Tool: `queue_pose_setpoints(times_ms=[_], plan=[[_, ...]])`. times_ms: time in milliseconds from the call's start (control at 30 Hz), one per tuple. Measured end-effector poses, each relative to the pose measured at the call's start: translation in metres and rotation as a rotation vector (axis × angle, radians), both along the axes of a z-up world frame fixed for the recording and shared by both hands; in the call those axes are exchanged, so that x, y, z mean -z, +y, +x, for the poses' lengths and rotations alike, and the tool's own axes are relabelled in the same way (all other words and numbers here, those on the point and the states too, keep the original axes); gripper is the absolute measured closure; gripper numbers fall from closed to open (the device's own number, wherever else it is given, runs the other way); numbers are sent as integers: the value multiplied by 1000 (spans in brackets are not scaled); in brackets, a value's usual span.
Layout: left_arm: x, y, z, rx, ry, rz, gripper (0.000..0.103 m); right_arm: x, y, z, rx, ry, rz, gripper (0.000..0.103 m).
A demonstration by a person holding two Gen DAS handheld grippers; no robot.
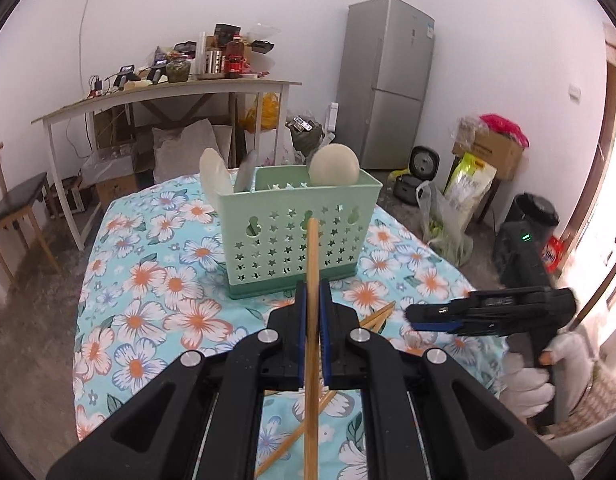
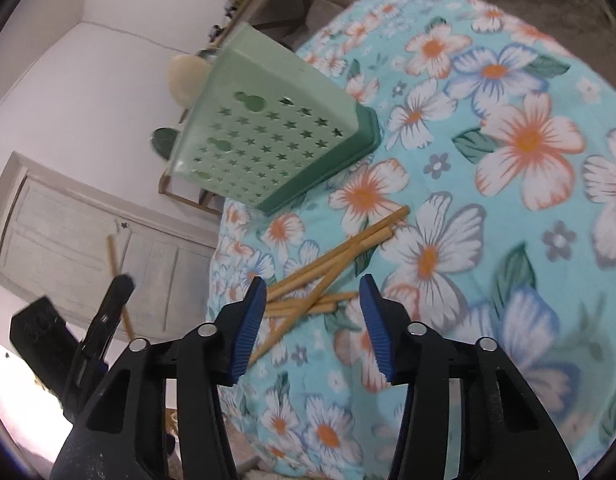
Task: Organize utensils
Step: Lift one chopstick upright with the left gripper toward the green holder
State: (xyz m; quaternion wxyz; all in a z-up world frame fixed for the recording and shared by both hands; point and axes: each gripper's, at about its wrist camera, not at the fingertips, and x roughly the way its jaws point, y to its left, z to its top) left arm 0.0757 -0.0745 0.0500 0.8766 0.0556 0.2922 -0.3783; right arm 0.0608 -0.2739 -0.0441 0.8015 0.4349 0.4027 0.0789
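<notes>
Covering most of both views is the floral tablecloth (image 1: 156,280), turquoise with orange and white flowers. Sitting on it dead centre in the left wrist frame is the green utensil caddy (image 1: 296,236), star cutouts all over, with a pale round spoon head (image 1: 334,164) and a couple of other utensil tops poking out of its upper edge. In the right wrist view the caddy (image 2: 276,132) shows up tilted in the upper left, which is just the camera angle. Left gripper (image 1: 313,320) is at bottom centre, blue pads clamped tight on a single chopstick (image 1: 313,264) that runs straight up the frame in front of the caddy. Right gripper (image 2: 313,316) has its fingers spread wide with nothing between them, hanging just over the loose chopstick pile (image 2: 332,264) lying crisscrossed on the cloth below the caddy. Looks like five or six sticks in there, hard to count with the blur.
</notes>
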Motion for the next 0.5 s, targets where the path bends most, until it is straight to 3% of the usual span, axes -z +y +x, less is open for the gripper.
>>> queue_pose_setpoints(times_ms=[267, 500], plan=[[-8, 13, 10, 20, 64, -117, 98, 34, -12, 26, 42, 72, 143, 71], [-10, 24, 23, 37, 177, -268, 98, 40, -8, 42, 29, 99, 157, 73]])
